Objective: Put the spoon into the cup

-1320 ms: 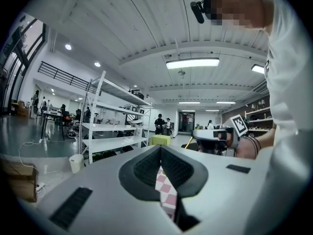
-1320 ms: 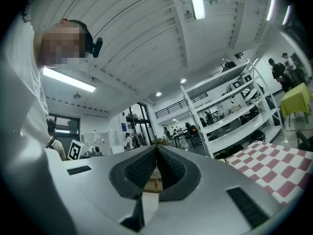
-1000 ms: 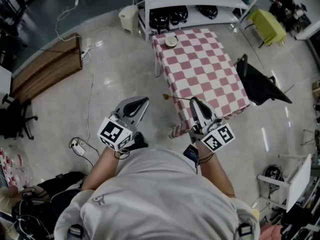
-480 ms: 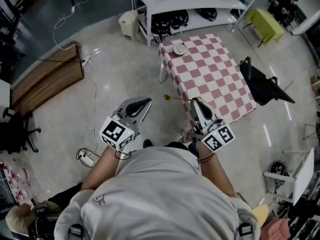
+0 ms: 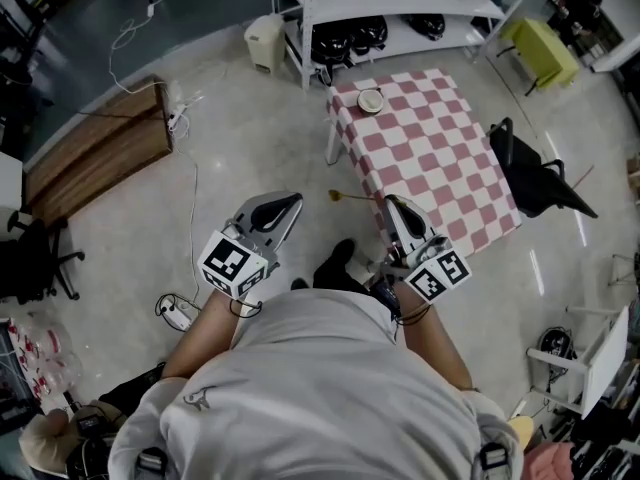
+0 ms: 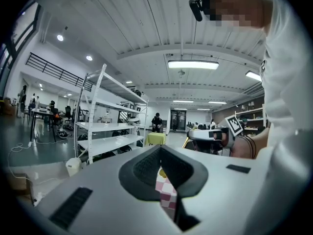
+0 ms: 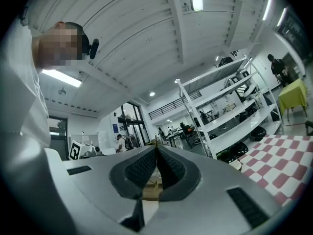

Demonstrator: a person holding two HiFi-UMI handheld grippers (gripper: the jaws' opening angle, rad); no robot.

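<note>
Right gripper [image 5: 391, 202] clamps spoon [image 5: 345, 196] — cup [image 5: 371, 100] well apart (on table [image 5: 440, 163]).

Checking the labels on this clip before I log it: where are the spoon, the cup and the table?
spoon [image 5: 358, 197], head view, middle of its handle.
cup [image 5: 371, 100], head view, its middle, seen from above.
table [image 5: 430, 158], head view, bare patch of the checked cloth.
</note>
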